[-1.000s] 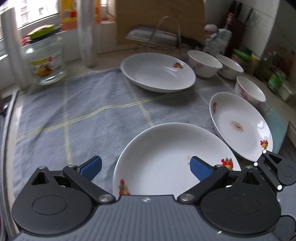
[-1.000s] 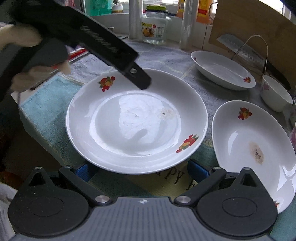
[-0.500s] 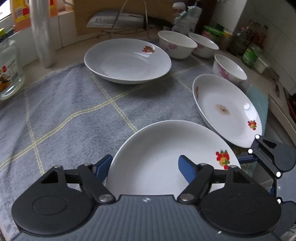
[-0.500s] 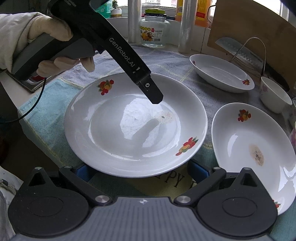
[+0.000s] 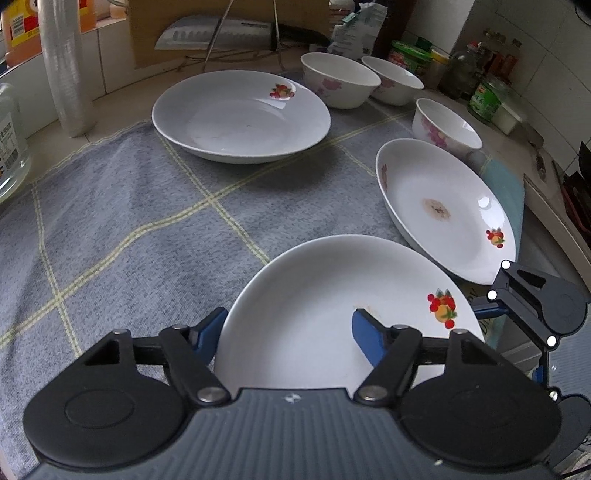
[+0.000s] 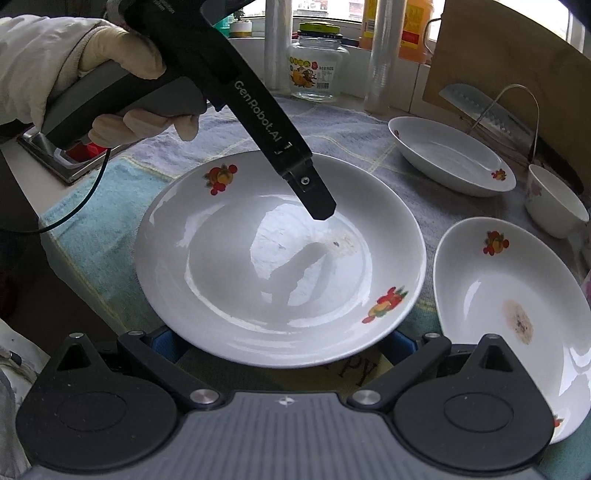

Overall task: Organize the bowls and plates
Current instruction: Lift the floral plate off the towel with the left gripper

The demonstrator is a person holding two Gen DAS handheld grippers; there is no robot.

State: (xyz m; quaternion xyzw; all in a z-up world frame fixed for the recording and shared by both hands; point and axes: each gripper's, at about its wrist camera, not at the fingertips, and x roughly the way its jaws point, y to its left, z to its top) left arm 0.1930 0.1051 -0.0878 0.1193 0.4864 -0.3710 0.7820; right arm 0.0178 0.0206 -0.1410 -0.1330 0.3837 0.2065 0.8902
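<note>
A white plate with fruit prints (image 5: pixel 325 314) (image 6: pixel 258 280) lies nearest on the grey checked cloth (image 5: pixel 129 206). My left gripper (image 5: pixel 288 321) is shut on its rim: one blue pad sits inside the dish, the other outside the edge. In the right wrist view its upper finger (image 6: pixel 314 199) reaches down into the plate. My right gripper (image 6: pixel 280 339) stands open at the plate's opposite edge, both fingers tucked under the rim. A second plate (image 5: pixel 240 114) lies farther back. A third, brown-stained plate (image 5: pixel 443 210) lies to the right. Three flowered bowls (image 5: pixel 340 79) stand behind.
A gloved hand (image 6: pixel 122 66) holds the left gripper. A glass jar (image 6: pixel 317 62), a plastic roll (image 5: pixel 66 66), and a wooden board with a knife on a wire rack (image 5: pixel 221 33) line the back. Jars and bottles (image 5: pixel 487 96) crowd the right counter. A light blue towel (image 6: pixel 85 236) lies under the cloth's edge.
The left gripper's jaws closed from wide apart onto the near plate's rim, and the gripper swung to the right and tilted. The right gripper stayed still.
</note>
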